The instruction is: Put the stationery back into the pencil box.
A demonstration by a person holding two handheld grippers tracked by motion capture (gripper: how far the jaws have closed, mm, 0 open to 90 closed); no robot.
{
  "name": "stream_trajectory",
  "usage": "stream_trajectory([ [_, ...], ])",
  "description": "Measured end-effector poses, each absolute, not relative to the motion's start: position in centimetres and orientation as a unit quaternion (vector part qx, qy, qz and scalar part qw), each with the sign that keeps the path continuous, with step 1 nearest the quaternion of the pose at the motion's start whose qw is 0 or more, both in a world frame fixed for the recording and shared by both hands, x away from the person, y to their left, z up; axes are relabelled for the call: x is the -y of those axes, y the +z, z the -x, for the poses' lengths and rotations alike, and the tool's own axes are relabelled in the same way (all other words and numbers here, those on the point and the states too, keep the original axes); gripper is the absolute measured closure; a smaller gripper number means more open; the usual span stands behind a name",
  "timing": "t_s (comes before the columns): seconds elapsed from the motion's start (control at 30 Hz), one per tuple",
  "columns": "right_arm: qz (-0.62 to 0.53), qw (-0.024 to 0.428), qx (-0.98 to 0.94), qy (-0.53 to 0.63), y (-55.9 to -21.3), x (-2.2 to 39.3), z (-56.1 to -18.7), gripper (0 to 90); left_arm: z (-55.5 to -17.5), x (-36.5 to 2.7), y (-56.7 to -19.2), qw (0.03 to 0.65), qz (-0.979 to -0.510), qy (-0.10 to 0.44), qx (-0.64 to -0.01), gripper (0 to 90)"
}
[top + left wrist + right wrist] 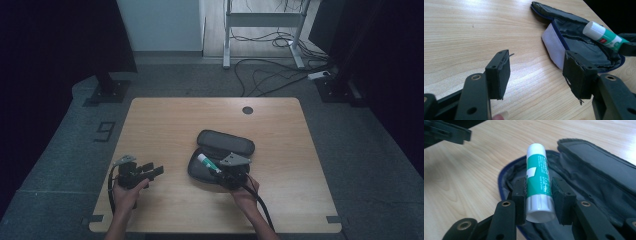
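Looks like the packing step: glue stick carried over the open pencil case, not yet set down inside. Clamped in the right gripper, both pads tight on the green label near the bottom end, white cap pointing away toward the far left. Hovering just above the case's lower half, dark lining right beneath, lid flap folded back on the far side.

Next move, at a guess: lower a touch, line the stick up along the length of the case so it lies flat, then let go. Worth minding the zip edge and the blue rim, easy to catch on those.

Left gripper parked on the near left of the table, jaws wide apart, nothing between them, bare wood below. Well apart from the case, so no steadying grip there yet. Might help to pin the near rim if the case slides.
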State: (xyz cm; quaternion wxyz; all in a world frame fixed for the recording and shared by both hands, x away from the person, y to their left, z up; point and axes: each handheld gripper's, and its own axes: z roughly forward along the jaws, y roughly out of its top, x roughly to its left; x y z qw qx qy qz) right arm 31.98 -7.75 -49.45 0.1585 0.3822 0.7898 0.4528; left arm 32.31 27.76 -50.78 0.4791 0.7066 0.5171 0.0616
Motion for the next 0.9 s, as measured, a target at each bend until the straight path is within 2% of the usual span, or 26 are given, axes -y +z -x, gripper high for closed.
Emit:
stream_trajectory([
  [0.9, -0.405, 0.179, -0.806, 0.392, -52.2, 8.8, -33.7, 65.0, -32.4, -27.6, -51.0, 0.474, -0.712, 0.058, -0.515, 38.9],
])
